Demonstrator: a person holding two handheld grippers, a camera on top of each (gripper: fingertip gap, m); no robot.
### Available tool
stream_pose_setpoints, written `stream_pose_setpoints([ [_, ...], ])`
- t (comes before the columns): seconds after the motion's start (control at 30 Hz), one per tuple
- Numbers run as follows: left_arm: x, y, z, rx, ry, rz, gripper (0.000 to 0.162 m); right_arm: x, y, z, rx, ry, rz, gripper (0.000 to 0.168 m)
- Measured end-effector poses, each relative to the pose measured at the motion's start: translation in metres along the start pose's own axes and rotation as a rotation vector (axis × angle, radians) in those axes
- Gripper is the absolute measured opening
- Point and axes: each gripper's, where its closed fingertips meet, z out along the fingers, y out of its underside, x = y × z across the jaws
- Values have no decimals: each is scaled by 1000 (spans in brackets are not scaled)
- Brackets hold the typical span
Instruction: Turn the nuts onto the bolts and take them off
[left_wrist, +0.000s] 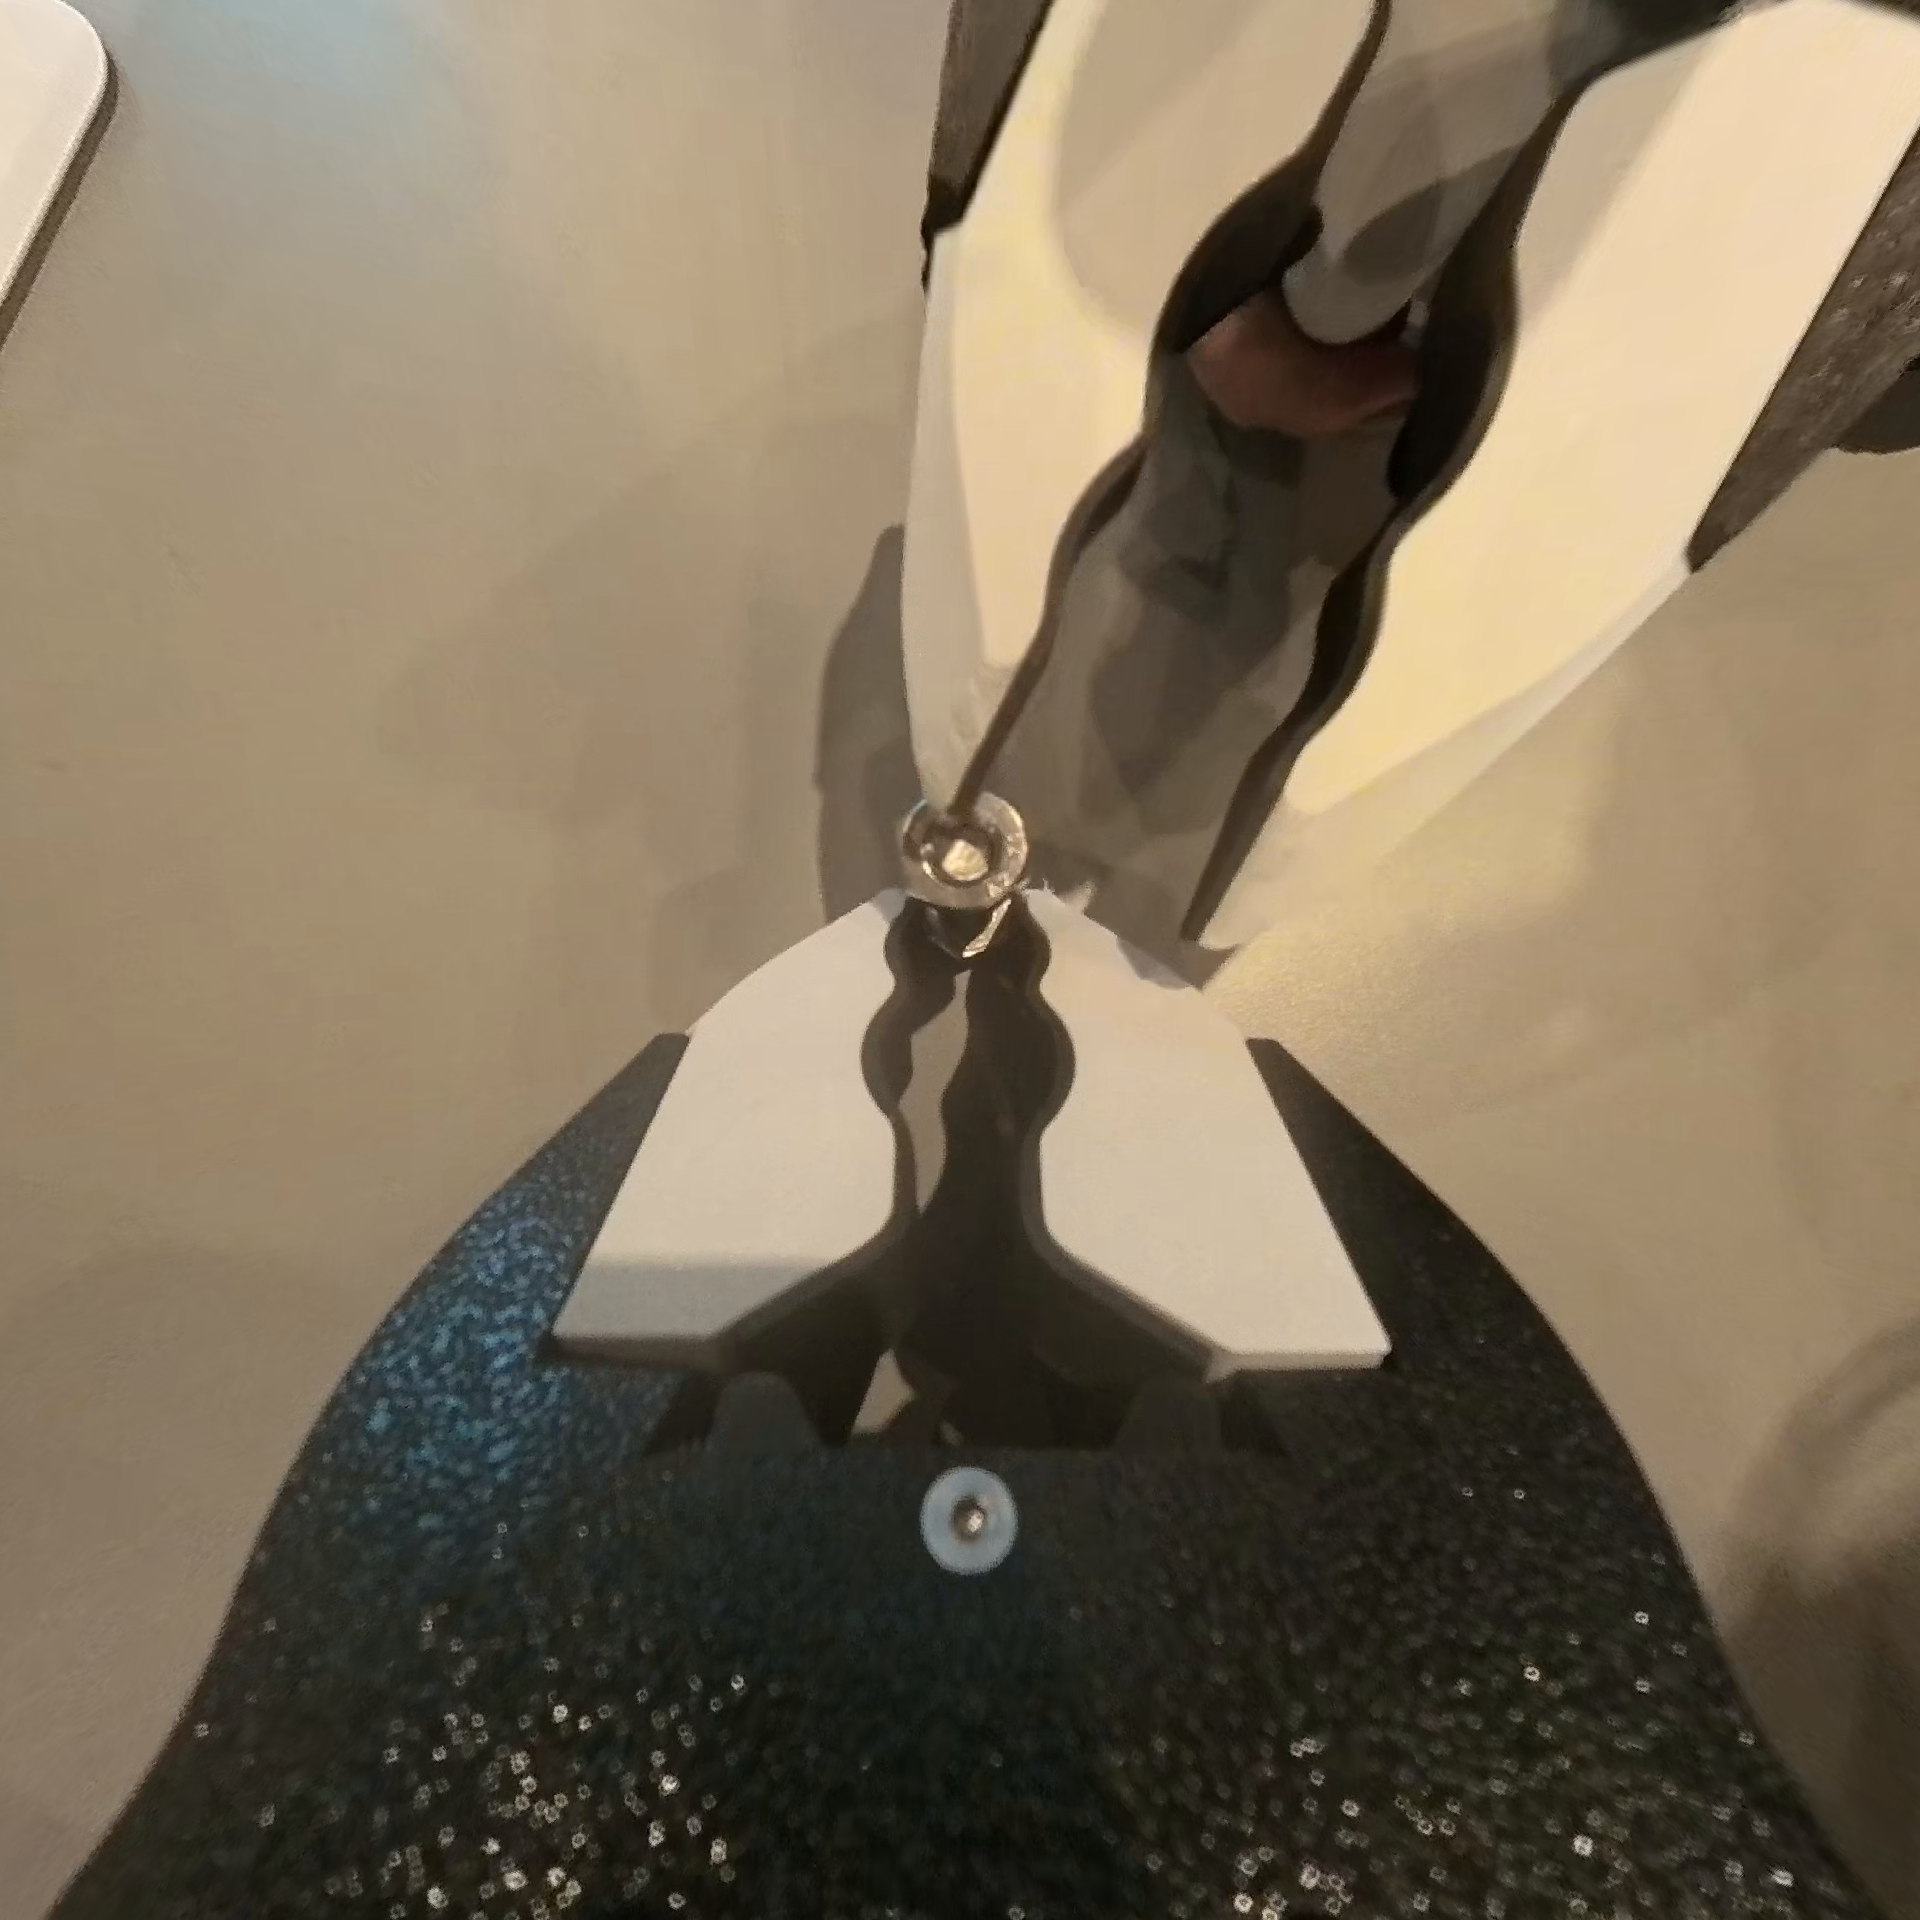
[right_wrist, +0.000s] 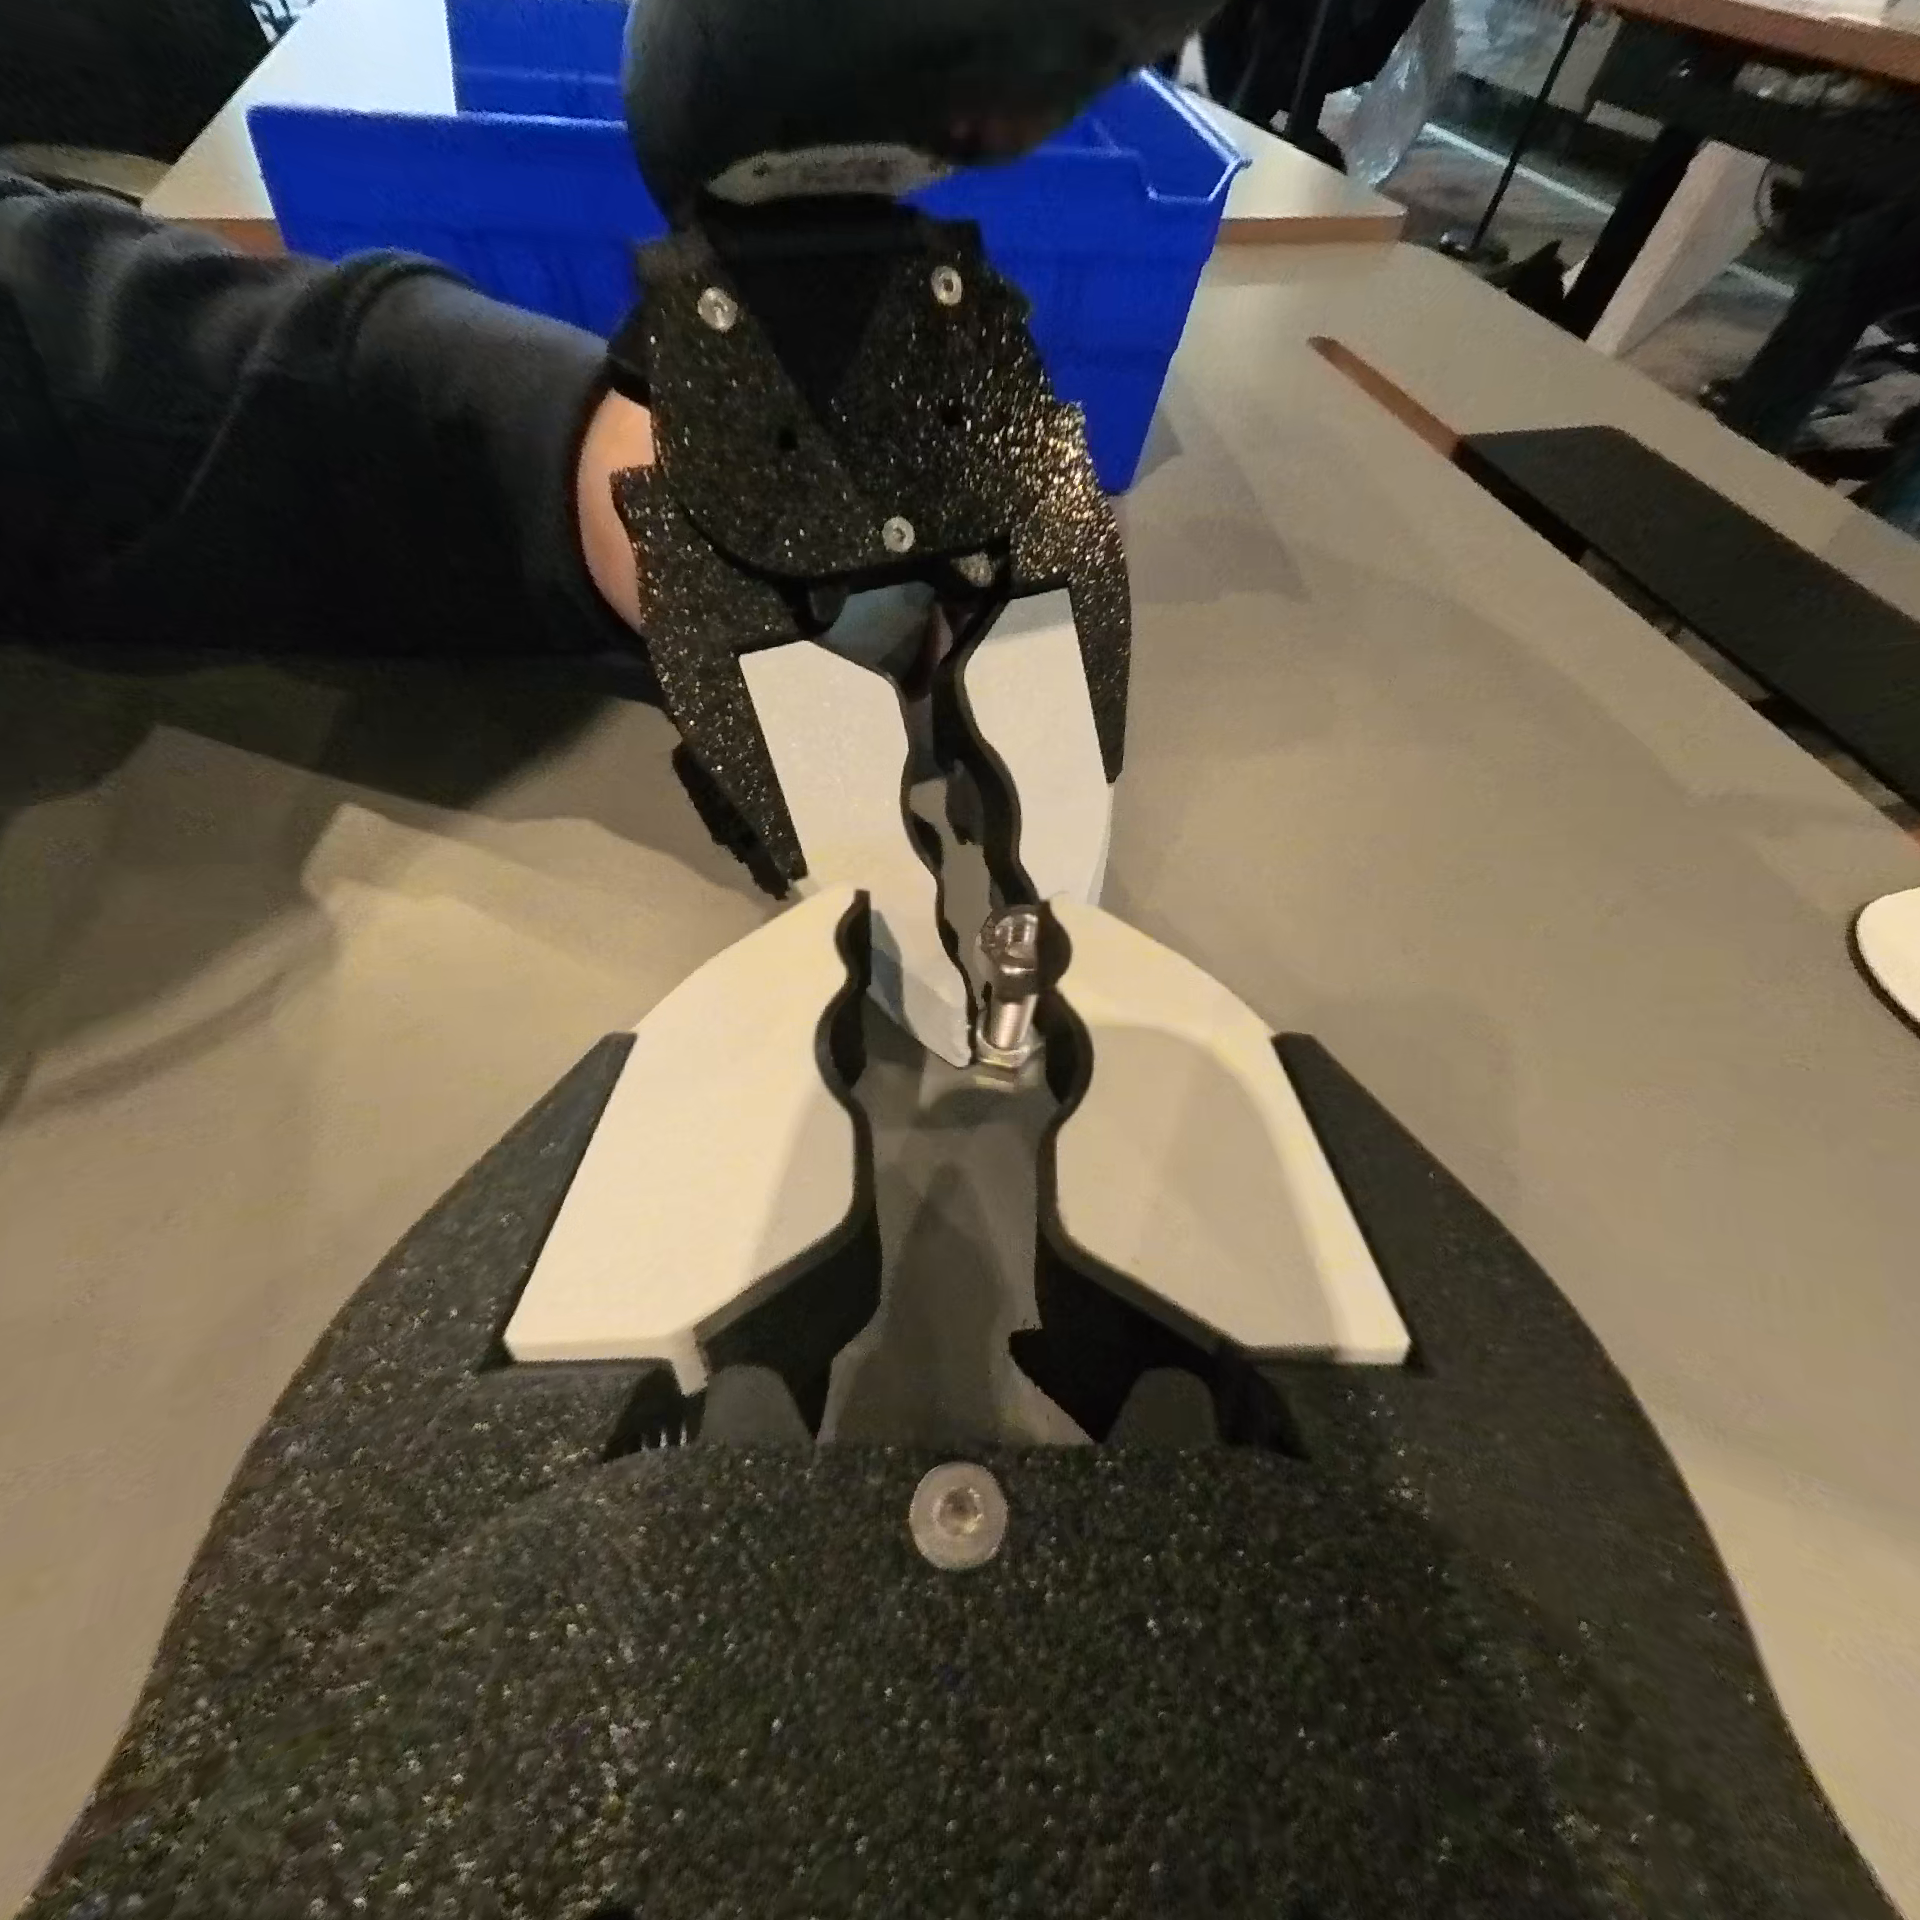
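A small metal bolt (right_wrist: 1004, 992) stands upright with a nut (right_wrist: 1013, 932) at its top end. My left gripper (left_wrist: 961, 920) is shut on the bolt's lower part. In the left wrist view I see the nut end (left_wrist: 963, 847) just past my fingertips. In the right wrist view the left gripper (right_wrist: 961, 1044) reaches down from above. My right gripper (right_wrist: 956, 914) is open. The bolt and the left fingertips sit between its white fingers (right_wrist: 1132, 1039), and the nut is against its right finger. The right gripper (left_wrist: 1075, 873) also shows from the top of the left wrist view.
The beige table (right_wrist: 1455, 935) carries blue bins (right_wrist: 499, 197) at the back, a black mat (right_wrist: 1714, 561) at the right and a white rounded object (right_wrist: 1891, 935) at the right edge. A person's dark sleeve (right_wrist: 260, 447) lies at the left. A white object (left_wrist: 42, 156) sits in the far left corner. Some 5 cm of space lies between my two pairs of fingers.
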Motion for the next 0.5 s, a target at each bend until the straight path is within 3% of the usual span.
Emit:
stream_pose_setpoints([
  [0.03, 0, 0, 0, 0, 0, 0, 16, 2, -1, 1, 2, 7, 3, 30],
  [0.3, 0, 0, 0, 0, 0, 0, 16, 12, 11, 7, -81, 49, 22, 30],
  [0.5, 0, 0, 0, 0, 0, 0, 16, 13, 15, 8, -107, 44, 34, 19],
])
